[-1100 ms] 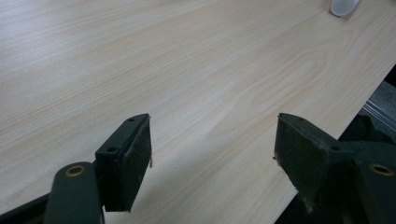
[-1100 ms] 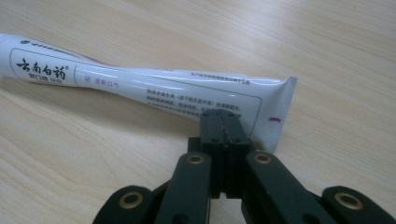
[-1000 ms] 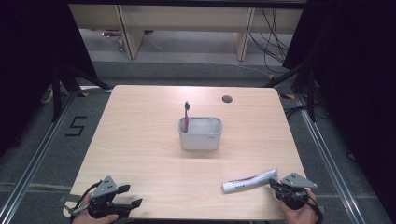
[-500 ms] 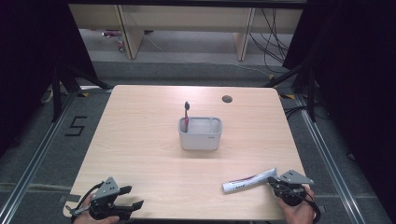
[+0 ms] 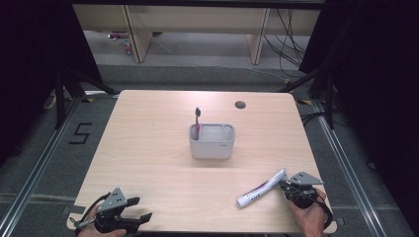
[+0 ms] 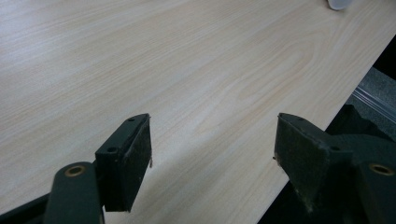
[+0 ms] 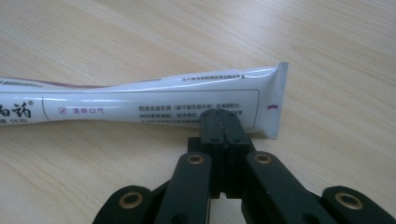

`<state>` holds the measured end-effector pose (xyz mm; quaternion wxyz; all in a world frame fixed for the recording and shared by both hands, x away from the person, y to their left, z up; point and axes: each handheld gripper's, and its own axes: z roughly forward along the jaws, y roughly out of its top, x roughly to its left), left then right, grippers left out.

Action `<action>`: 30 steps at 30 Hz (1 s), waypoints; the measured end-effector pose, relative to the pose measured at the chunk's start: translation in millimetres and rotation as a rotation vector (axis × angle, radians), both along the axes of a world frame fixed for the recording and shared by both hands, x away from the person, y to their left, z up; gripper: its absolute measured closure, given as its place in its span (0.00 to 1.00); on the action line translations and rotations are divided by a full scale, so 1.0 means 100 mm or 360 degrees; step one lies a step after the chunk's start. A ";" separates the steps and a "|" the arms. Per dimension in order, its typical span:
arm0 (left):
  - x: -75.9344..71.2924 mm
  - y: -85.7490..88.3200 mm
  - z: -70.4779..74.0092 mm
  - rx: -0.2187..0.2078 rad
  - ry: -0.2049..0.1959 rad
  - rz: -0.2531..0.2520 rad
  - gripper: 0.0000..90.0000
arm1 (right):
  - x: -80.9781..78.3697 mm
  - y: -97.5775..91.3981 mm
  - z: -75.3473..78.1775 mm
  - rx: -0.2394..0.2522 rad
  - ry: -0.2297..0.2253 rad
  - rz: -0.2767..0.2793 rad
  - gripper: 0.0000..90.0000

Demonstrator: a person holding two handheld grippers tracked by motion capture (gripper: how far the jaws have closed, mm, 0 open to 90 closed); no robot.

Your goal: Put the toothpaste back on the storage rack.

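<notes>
A white toothpaste tube point(image 5: 261, 188) lies on the table near the front right, its crimped end toward my right gripper point(image 5: 285, 183). In the right gripper view the tube point(image 7: 140, 100) runs across the frame. The right gripper point(image 7: 224, 116) is shut, its jaws pressed flat together, with the tips at the tube's near edge close to the crimp. I cannot tell whether they pinch it. My left gripper point(image 5: 141, 210) rests at the front left, open point(image 6: 212, 144) over bare wood. A grey caddy point(image 5: 212, 143) at mid-table holds an upright toothbrush point(image 5: 197, 121).
The wooden table point(image 5: 148, 148) has a small round cable hole point(image 5: 240, 104) near its far edge. Its front edge runs just beside the left gripper's right jaw. A black frame and cables surround the table on the floor.
My right gripper has moved a little left and away from the front edge, up to the tube's crimped end, which shifted slightly with it. The left gripper has stayed still.
</notes>
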<state>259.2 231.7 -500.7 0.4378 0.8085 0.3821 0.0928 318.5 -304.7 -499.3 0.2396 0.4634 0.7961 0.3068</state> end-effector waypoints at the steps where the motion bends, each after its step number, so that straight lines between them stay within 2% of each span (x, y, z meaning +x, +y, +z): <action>1: 0.00 0.00 0.00 0.0012 0.0000 -0.0004 0.30 | 0.02 -0.01 0.00 -0.0028 -0.0015 0.0027 1.00; 5: -0.01 -0.01 -0.01 0.0000 -0.0004 -0.0003 0.30 | 0.07 0.04 0.00 -0.0020 0.0003 0.0016 1.00; 6: -0.01 -0.01 -0.01 0.0008 0.0000 -0.0003 0.30 | 0.10 0.04 0.00 -0.0030 -0.0012 0.0040 1.00; 7: -0.01 -0.01 -0.01 -0.0001 -0.0004 -0.0003 0.30 | 0.11 0.06 0.00 -0.0013 0.0012 0.0024 1.00; 8: -0.01 -0.01 -0.01 -0.0002 -0.0004 -0.0002 0.30 | 0.13 0.07 0.00 -0.0025 -0.0010 0.0036 1.00; 9: -0.01 -0.01 -0.01 0.0004 -0.0004 -0.0004 0.30 | 0.16 0.07 -0.01 -0.0006 -0.0016 0.0066 1.00; 10: -0.01 0.00 -0.01 0.0006 -0.0004 -0.0005 0.30 | 0.17 0.08 0.00 0.0014 0.0006 0.0036 1.00; 11: -0.01 0.00 -0.01 0.0005 -0.0004 -0.0005 0.30 | 0.17 0.08 0.00 -0.0015 0.0021 0.0029 1.00; 12: -0.01 -0.01 -0.01 -0.0003 -0.0003 -0.0005 0.30 | 0.19 0.10 0.00 0.0016 0.0038 0.0015 1.00; 14: -0.01 0.00 -0.01 -0.0007 -0.0003 -0.0004 0.30 | 0.22 0.12 0.00 0.0016 0.0049 0.0012 1.00; 15: -0.01 0.00 -0.01 -0.0005 -0.0004 -0.0007 0.30 | 0.25 0.12 -0.02 -0.0003 0.0013 0.0053 1.00; 16: -0.01 -0.01 -0.01 -0.0012 -0.0004 -0.0005 0.30 | 0.26 0.13 -0.01 -0.0015 0.0016 0.0053 1.00; 17: -0.01 -0.01 -0.01 -0.0014 -0.0005 -0.0006 0.30 | 0.27 0.15 0.01 0.0004 0.0050 0.0040 1.00; 18: -0.01 -0.01 -0.01 -0.0015 -0.0006 -0.0008 0.30 | 0.30 0.16 0.01 -0.0011 0.0021 0.0066 1.00; 19: -0.01 -0.01 -0.01 -0.0017 -0.0005 -0.0007 0.30 | 0.30 0.18 0.01 0.0002 0.0036 0.0047 1.00; 22: -0.01 -0.01 -0.01 -0.0015 -0.0005 -0.0008 0.30 | 0.36 0.23 0.02 -0.0011 0.0040 0.0065 1.00; 24: -0.01 0.00 -0.01 -0.0015 -0.0005 -0.0008 0.30 | 0.39 0.28 0.03 0.0012 0.0075 0.0054 1.00; 30: -0.01 0.00 0.00 -0.0003 0.0004 -0.0015 0.30 | 0.49 0.40 0.02 0.0002 0.0100 0.0093 1.00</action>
